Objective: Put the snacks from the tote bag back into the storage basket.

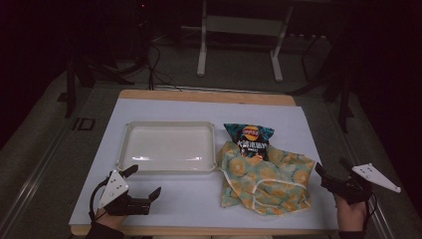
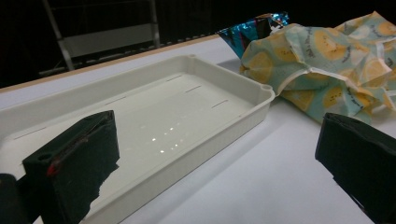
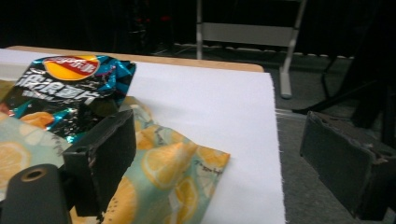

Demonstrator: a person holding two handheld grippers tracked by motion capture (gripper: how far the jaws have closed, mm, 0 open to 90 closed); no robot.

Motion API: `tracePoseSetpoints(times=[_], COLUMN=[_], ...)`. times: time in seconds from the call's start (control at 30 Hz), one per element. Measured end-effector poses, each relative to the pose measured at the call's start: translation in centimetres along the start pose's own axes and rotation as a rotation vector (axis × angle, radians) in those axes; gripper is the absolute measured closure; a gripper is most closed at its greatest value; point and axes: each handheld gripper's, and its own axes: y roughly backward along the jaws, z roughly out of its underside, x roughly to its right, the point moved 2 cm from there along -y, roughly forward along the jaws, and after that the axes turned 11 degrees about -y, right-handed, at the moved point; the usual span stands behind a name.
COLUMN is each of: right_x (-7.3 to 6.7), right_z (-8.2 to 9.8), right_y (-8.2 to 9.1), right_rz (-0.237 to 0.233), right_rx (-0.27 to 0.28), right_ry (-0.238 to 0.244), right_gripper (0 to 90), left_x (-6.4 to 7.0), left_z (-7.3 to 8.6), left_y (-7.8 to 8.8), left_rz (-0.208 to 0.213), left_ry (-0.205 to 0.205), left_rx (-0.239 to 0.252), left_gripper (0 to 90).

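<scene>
Chip bag [image 1: 250, 140] lies on the white table cover [image 1: 164, 204], right of the middle, with its long axis going from the far side toward the person. Its sealed top edge points to the far side of the table, and its near end is pushed under the yellow-patterned cloth bag [image 1: 266, 181]. The cloth bag is crumpled and spreads toward the near right corner of the cover, and its right edge comes close to the edge of the cover. The white tray [image 1: 168, 147] stands just beside the chip bag on the left, with its long side across the table. Its right rim touches the cloth or nearly touches it.

Open room is at the far side of the cover and in the near strip in front of the tray.

Left gripper [image 1: 143, 186] is near the front edge, just before the near left corner of the tray, well apart from the chip bag. Its jaws stand apart and hold nothing. Right gripper [image 1: 329, 172] is just beside the right edge of the cloth bag, near the right border of the cover, also with jaws wide apart and empty.
</scene>
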Motion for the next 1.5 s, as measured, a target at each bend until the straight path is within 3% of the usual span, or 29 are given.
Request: tracePoseSetpoints(times=[0.17, 0.33, 0.4, 0.5, 0.53, 0.57, 0.73, 0.9, 1.03, 1.13, 1.23, 1.33, 1.43, 1.5], right_x=[0.3, 0.7, 0.5, 0.2, 0.0, -0.4, -1.0, -1.7, -1.9, -2.2, -2.5, -2.6, -3.0, -3.1], right_z=[0.0, 0.1, -0.1, -0.3, -0.4, -0.7, -1.8, -3.1, -4.1, -5.0, -6.4, -6.7, -8.0, -8.2], right_y=[0.9, 1.7, 2.2, 2.3, 2.3, 2.2, 1.7, 1.3, 1.0, 0.9, 0.6, 0.5, -0.3, -0.5], right_rz=[-0.005, -0.05, -0.073, -0.068, -0.091, -0.09, -0.124, -0.123, -0.14, -0.155, -0.192, -0.2, -0.254, -0.263], right_rx=[-0.009, -0.025, -0.048, -0.048, -0.054, -0.054, -0.051, -0.035, -0.021, -0.013, -0.009, -0.011, -0.028, -0.031], right_ry=[0.0, -0.024, 0.001, 0.014, 0.017, 0.035, 0.034, 0.063, 0.059, 0.089, 0.103, 0.103, 0.143, 0.148], right_gripper=[10.5, 10.5, 10.4, 10.4, 10.4, 10.4, 10.4, 10.4, 10.4, 10.4, 10.4, 10.4, 12.5, 12.5], left_x=[0.4, 0.4, 0.3, 0.5, 0.5, 0.6, 0.9, 0.8, 0.9, 0.9, 0.8, 0.9, 0.9, 0.8], left_z=[0.4, 0.5, 0.4, 0.3, 0.3, 0.2, 0.2, 0.3, 0.4, 0.3, 0.3, 0.2, 0.2, 0.2], left_y=[0.1, 0.3, 0.5, 0.5, 0.6, 0.5, 0.7, 1.0, 1.3, 1.4, 1.4, 1.3, 1.3, 1.2], left_rz=[-0.019, -0.019, -0.024, -0.023, -0.02, -0.019, -0.022, -0.023, -0.018, -0.017, -0.013, -0.006, -0.002, 0.003], left_ry=[-0.007, 0.005, 0.015, 0.014, 0.009, 0.009, -0.003, 0.011, 0.018, 0.017, 0.02, 0.017, 0.01, 0.008], left_rx=[-0.018, -0.025, -0.012, -0.007, -0.009, -0.009, -0.022, -0.022, -0.017, -0.011, -0.005, 0.001, 0.003, 0.007], left_gripper=[0.1, 0.1, 0.1, 0.1, 0.1, 0.1, 0.1, 0.1, 0.1, 0.1, 0.1, 0.1, 0.1, 0.1])
